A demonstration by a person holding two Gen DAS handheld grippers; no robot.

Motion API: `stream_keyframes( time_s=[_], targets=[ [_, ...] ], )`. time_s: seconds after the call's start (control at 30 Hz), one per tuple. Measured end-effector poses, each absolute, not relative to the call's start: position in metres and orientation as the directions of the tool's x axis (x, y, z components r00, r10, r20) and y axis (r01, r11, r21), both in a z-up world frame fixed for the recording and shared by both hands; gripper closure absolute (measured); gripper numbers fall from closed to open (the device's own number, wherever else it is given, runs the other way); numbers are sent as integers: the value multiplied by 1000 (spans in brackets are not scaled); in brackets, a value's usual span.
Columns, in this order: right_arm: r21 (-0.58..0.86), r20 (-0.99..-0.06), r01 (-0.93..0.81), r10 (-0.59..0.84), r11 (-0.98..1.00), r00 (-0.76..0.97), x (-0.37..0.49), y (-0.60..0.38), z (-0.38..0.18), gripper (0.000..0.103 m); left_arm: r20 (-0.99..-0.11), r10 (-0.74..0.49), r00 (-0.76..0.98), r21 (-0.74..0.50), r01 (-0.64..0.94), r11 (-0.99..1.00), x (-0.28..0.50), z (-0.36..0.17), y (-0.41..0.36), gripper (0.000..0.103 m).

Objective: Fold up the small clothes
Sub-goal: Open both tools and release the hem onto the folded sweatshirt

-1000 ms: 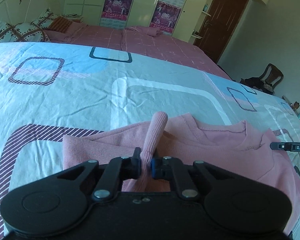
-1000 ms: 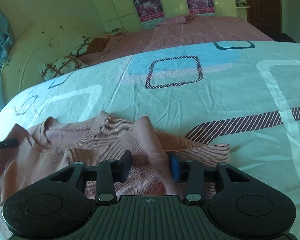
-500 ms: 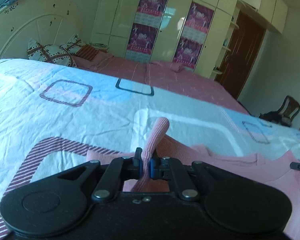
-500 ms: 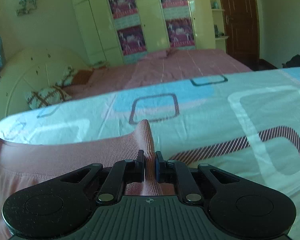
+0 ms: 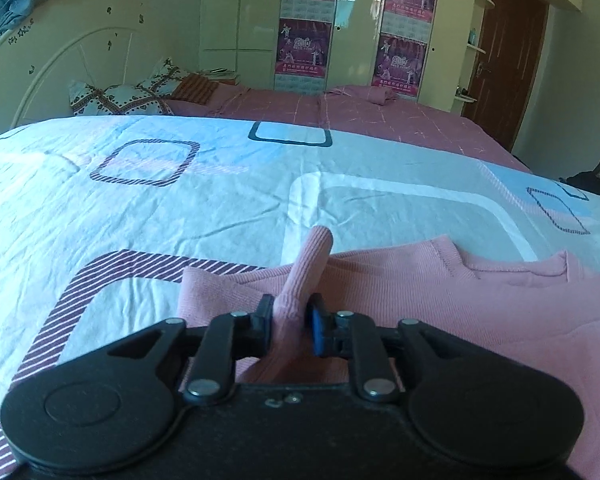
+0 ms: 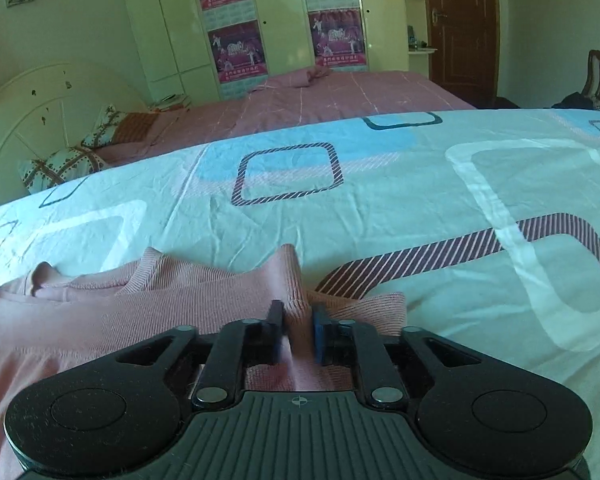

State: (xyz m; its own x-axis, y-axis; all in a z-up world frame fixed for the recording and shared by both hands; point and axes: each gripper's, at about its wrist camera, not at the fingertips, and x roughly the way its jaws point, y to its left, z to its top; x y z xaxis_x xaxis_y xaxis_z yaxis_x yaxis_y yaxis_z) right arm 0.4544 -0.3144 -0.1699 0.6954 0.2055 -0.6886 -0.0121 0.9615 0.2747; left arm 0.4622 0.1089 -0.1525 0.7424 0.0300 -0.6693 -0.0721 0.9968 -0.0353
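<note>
**Both grippers pinched on pink top, fold in hand**

With its jaws closed on a raised ridge of knit, the left gripper (image 5: 291, 322) holds the pink top (image 5: 440, 300) near one shoulder; the right gripper (image 6: 296, 326) is likewise clamped on a pinched-up fold at the opposite shoulder. Fabric stands up in a soft peak between each pair of pads.

Judgement: light, limp, ribbed knit; not slippery, but it will sag and stretch between the two holds. Grips near the shoulder seams look sound for carrying the upper edge over evenly.

The garment is salmon pink with a ribbed round neckline, lying mostly flat on the patterned bedsheet (image 5: 180, 208), collar away from the cameras. A sleeve appears tucked under at each side.
</note>
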Motion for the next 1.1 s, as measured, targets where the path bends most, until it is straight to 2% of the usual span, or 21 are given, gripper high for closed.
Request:
stream_keyframes(
  time_s=[0.03,0.07,0.13,0.33,0.7,0.87,1.0,1.1],
  targets=[
    [270,-684,-3,194,963,704,452,-316,-167,56,-670,41,741,-28,-80,996,461,-151,109,68],
    [279,-671,2,194,960,715,449,-319,-164,45,-668,47,742,-24,-84,996,459,-150,111,65],
    [298,-655,6,200,955,729,442,-322,-157,45,-669,66,741,-12,-99,995,454,-146,114,59],
    [261,-648,-27,196,965,736,428,-311,-138,45,-680,96,727,23,-110,994,436,-131,113,53],
    [256,-649,-165,296,952,701,413,-257,-130,45,-674,-12,738,-26,-8,1000,414,-105,69,51],
    [247,-655,-235,340,940,675,406,-227,-129,45,-699,-57,713,-40,40,998,407,-118,41,51],
    [186,-686,-275,325,943,651,394,-211,-141,45,-733,-36,680,4,57,998,401,-142,32,51],
    [141,-712,-246,271,959,648,389,-221,-156,45,-722,-30,691,5,49,999,396,-153,44,44]
  ],
)
